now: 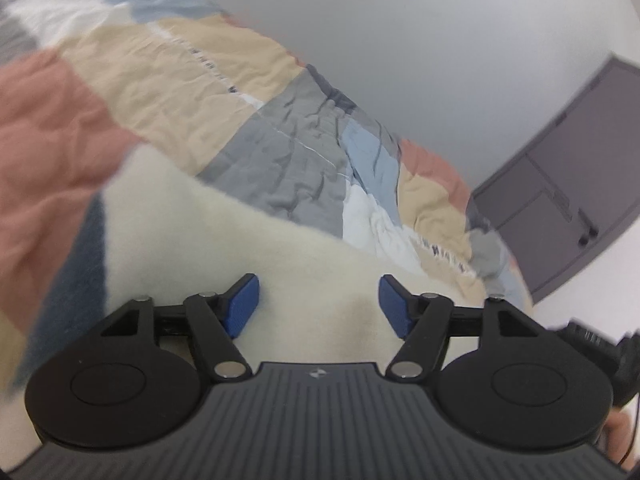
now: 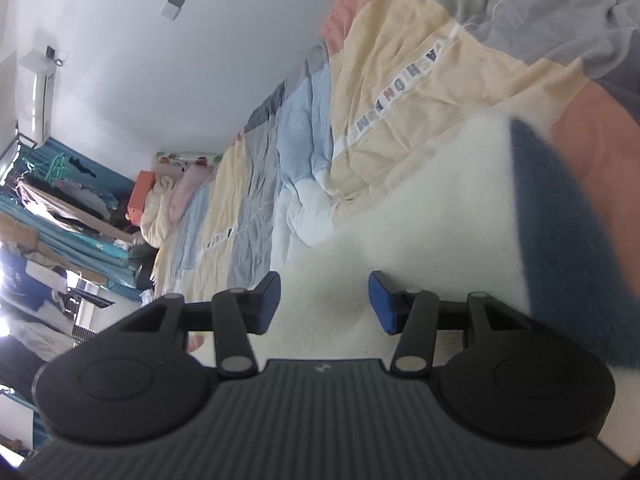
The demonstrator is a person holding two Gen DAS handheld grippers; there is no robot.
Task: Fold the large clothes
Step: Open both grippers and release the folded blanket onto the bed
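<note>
A cream fleecy garment [image 1: 248, 240] with a dark blue band [image 1: 76, 264] lies on a patchwork quilt [image 1: 224, 80]. My left gripper [image 1: 319, 306] is open, its blue pads [image 1: 242, 306] spread just above the cream fabric, holding nothing. In the right wrist view the same cream garment [image 2: 420, 200] and its dark blue band [image 2: 568, 232] lie under my right gripper [image 2: 324, 302], which is open and empty, with blue pads [image 2: 380, 304] close over the fabric.
The quilt [image 2: 384, 80] covers a bed along a white wall [image 1: 400, 20]. A grey cabinet [image 1: 560, 184] stands past the bed's end. Pillows and bundled bedding [image 2: 168, 196] lie at the far end, with a clothes rack [image 2: 60, 200] and an air conditioner [image 2: 40, 92] beyond.
</note>
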